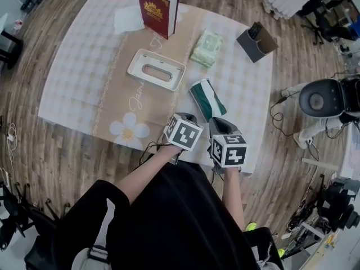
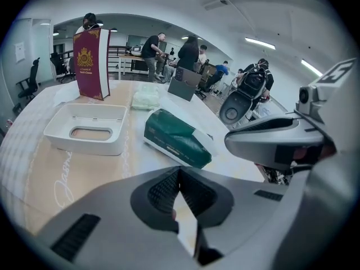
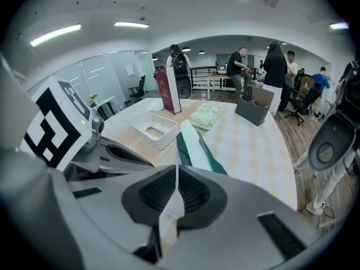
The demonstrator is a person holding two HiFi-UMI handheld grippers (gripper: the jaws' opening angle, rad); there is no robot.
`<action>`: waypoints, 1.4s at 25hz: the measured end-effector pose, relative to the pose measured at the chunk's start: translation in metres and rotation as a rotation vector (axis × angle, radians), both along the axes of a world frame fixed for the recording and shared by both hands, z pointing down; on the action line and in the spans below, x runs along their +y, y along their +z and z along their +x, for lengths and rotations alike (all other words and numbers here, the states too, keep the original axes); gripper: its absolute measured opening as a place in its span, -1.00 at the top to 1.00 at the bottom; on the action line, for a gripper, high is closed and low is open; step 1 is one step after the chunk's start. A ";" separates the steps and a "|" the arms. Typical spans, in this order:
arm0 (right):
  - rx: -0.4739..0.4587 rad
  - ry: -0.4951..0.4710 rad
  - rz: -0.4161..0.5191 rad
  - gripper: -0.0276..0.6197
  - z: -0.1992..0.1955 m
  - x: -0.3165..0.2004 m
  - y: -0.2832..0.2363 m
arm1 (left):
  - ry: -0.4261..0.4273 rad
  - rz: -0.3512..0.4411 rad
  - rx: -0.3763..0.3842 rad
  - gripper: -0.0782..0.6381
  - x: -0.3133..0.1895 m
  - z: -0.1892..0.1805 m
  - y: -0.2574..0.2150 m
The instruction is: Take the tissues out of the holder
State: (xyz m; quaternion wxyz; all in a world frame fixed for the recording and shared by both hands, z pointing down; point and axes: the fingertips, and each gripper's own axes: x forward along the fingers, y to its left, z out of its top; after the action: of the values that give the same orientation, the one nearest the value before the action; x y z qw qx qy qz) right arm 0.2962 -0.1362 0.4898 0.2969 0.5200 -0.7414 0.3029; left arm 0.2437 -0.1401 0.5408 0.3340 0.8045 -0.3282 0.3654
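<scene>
A beige checked tablecloth (image 1: 84,66) covers the table. At its far edge stands an upright dark red hardback book (image 1: 157,9), with a white paper sheet (image 1: 128,18) to its left. The white rectangular plastic tissue holder (image 1: 156,69) lies mid-table, open side up, an oval slot in its floor. Right of it and nearer lies the green-and-white soft tissue pack (image 1: 207,98), outside the holder. Far right stands a grey box organiser (image 1: 257,42), with a pale green tissue packet (image 1: 207,48) left of it. At the near edge, the left gripper (image 2: 179,170) has its jaws pressed together on nothing. The right gripper (image 3: 177,170) is closed too, the green-and-white pack's near end just beyond its tips.
</scene>
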 end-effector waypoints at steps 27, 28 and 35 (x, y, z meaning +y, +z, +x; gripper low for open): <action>-0.077 -0.066 -0.111 0.87 0.014 0.050 0.028 | -0.064 -0.033 -0.037 0.76 0.055 0.018 0.003; -0.083 -0.067 -0.106 0.87 0.014 0.049 0.027 | -0.067 -0.033 -0.039 0.76 0.055 0.017 0.003; -0.085 -0.093 -0.093 0.87 0.008 0.042 0.024 | -0.094 -0.023 -0.041 0.76 0.048 0.012 0.002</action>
State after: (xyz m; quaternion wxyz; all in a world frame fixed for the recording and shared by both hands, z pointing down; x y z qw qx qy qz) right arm 0.3043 -0.0941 0.5140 0.3026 0.4573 -0.7618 0.3449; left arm 0.2556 -0.0925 0.5424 0.3533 0.7767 -0.3680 0.3694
